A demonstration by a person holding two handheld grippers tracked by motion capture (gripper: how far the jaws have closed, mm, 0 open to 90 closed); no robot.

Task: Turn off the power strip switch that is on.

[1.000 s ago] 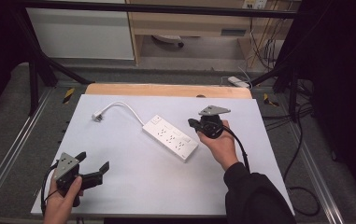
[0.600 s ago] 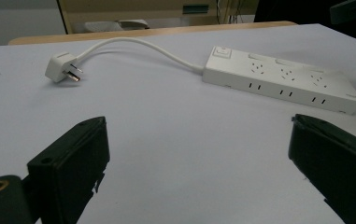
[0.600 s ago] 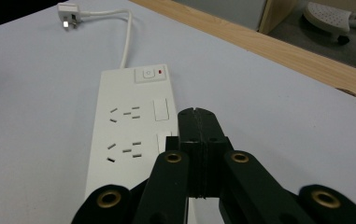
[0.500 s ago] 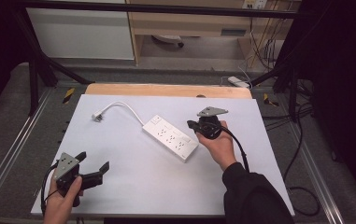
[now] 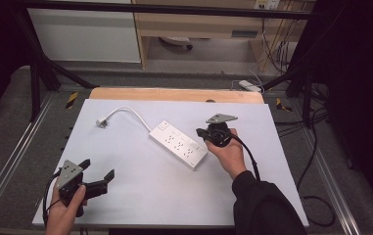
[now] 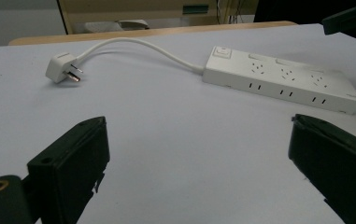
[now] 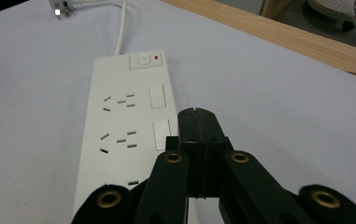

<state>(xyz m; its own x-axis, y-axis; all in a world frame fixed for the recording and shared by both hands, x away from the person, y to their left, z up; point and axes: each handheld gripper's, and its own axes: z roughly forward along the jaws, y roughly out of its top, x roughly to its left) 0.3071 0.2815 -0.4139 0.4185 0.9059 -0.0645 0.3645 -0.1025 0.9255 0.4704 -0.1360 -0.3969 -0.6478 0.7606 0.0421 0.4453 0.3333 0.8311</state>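
Tabletop → power strip lies diagonally mid-table, plug at far left. Right gripper: jaws clenched, empty, tips over the strip's rocker switches. Press straight down on one switch, don't skid the strip. Left gripper: jaws released, parked near left.

Wooden shelf unit, floor cables

Left tongs: matte black body, two blocky black jaws, brass-coloured screw insert near one jaw's base, grey three-cornered plate on top, black cable trailing. Right tongs: same black build, brass-ringed pivot holes on its linkage arms, grey plate, black cable along the forearm. Right arm: dark long sleeve.
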